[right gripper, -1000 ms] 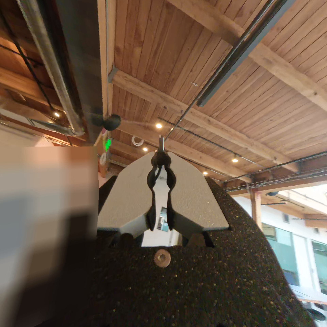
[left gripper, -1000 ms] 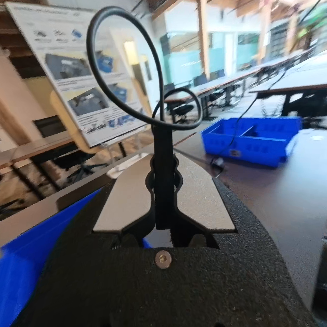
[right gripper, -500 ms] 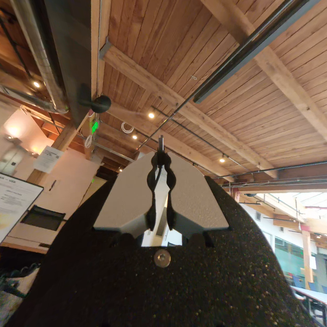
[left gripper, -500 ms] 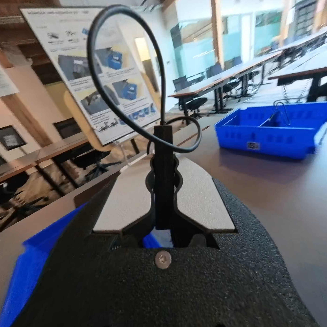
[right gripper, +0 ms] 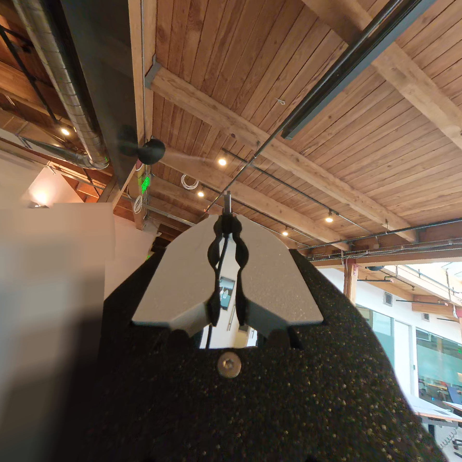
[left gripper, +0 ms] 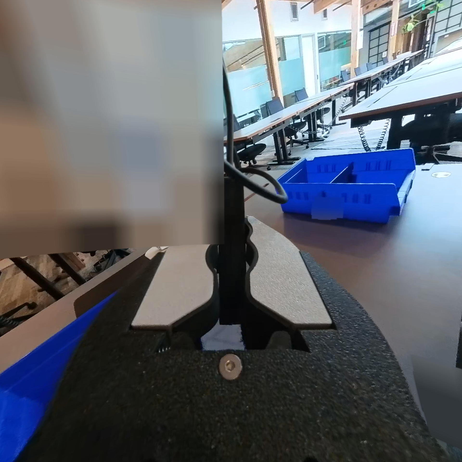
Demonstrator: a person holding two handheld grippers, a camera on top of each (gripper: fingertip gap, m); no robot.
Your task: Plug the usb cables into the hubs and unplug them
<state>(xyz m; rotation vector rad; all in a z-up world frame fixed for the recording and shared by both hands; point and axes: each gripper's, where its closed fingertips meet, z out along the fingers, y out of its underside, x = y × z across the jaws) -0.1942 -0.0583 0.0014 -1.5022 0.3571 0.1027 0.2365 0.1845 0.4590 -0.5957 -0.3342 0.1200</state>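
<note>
Two grippers are both gripping. Left gripper is pinching the black hub. Right gripper is squeezing a USB plug.

Long desks with dark chairs are standing in rows in an open office. Daylight is coming through glass partitions. Small spotlights are shining under a wooden plank ceiling.

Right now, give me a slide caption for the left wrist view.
Left gripper clamps an upright black USB hub, its cable looping above a dark table beside an empty blue bin.
</note>
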